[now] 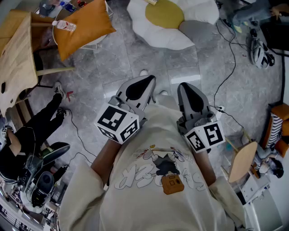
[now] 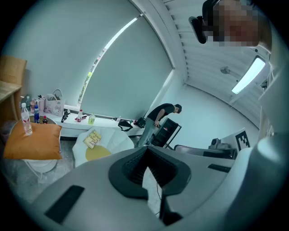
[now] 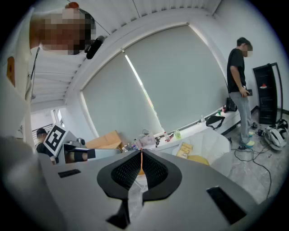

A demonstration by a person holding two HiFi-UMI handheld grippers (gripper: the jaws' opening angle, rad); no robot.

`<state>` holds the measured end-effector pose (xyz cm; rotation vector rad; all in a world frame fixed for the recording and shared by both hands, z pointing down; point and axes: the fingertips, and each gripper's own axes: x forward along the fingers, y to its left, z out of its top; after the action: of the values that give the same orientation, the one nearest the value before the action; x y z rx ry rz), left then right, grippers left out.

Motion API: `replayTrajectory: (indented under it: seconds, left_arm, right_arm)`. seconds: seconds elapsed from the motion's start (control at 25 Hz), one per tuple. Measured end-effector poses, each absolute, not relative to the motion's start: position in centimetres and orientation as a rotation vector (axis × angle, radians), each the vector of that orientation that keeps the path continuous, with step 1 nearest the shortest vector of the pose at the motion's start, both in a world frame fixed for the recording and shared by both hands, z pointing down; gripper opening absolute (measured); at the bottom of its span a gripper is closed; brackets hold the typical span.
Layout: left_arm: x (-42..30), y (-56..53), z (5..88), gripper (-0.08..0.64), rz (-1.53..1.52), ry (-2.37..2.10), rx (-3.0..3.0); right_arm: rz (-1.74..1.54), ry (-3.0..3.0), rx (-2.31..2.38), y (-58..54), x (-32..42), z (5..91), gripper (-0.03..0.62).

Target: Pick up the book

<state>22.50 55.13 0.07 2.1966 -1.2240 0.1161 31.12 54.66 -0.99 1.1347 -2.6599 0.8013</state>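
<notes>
The book is small and yellow. It lies on a white flower-shaped floor cushion beside the cushion's yellow centre. It also shows as the book in the right gripper view, and only its corner reaches the head view's top edge. My left gripper and right gripper are held close to my chest, well short of the cushion, pointing toward it. Both have their jaws shut with nothing between them, as the left gripper and right gripper views show.
An orange pillow with a water bottle sits on a white chair at the left, beside a wooden table. A person stands by a black rack. A helmet and cables lie on the grey floor at the right.
</notes>
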Motion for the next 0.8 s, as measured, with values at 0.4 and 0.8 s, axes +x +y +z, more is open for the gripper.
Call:
replayTrajectory:
  seconds: [0.4, 0.8]
  left_arm:
    - [33.3, 65.6, 0.3, 0.006, 0.166, -1.233, 2.144]
    - [35.0, 69.2, -1.1, 0.006, 0.186, -1.293, 2.17]
  right_arm:
    - [0.853, -2.693, 1.04, 64.0, 40.6, -0.3, 0.032]
    - [0.945, -2.8, 1.052, 66.7, 42.4, -1.9, 0.034]
